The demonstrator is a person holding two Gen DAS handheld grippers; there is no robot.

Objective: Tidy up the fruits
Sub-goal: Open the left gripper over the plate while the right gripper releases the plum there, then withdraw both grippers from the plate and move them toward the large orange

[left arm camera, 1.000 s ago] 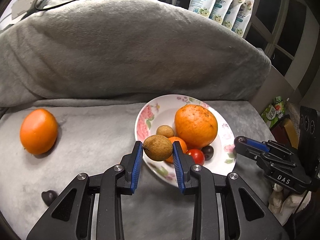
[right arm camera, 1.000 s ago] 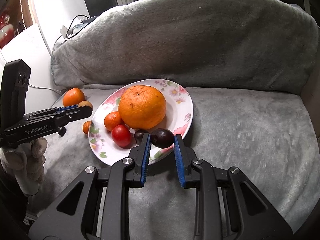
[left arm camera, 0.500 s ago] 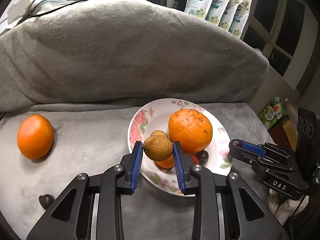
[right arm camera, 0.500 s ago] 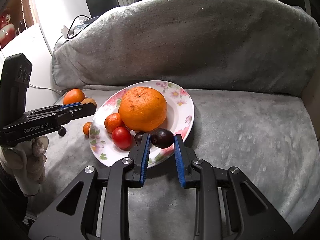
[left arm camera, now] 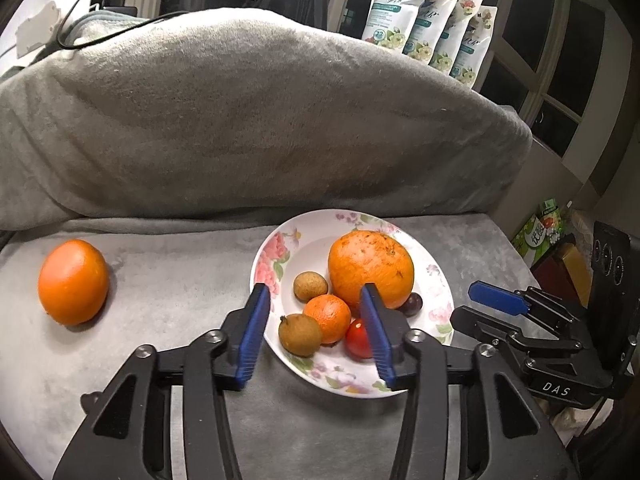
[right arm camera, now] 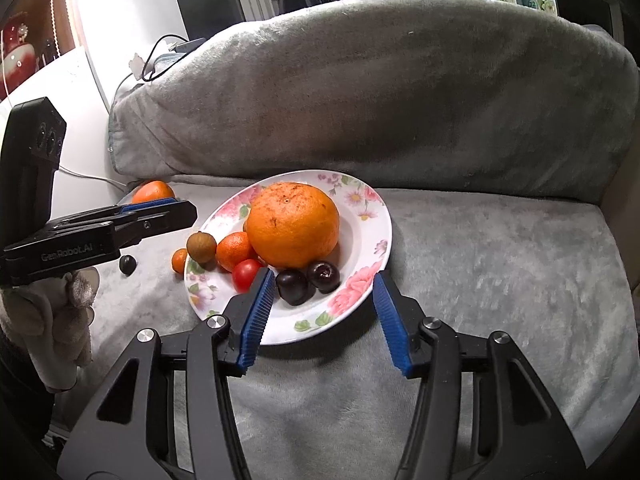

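lone orange (left arm camera: 73,282) left of plate (left arm camera: 436,280), possibly touching nothing.

The left gripper (left arm camera: 312,332) is opening; its brown longan (left arm camera: 300,335) now lies on the plate's (left arm camera: 436,280) near edge. The right gripper (right arm camera: 324,316) is opening too, its dark cherry (right arm camera: 294,287) dropped beside another.

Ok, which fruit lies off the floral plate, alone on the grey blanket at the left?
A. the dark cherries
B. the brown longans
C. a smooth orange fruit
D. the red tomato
C: the smooth orange fruit rests on the grey blanket, clear of the floral plate.
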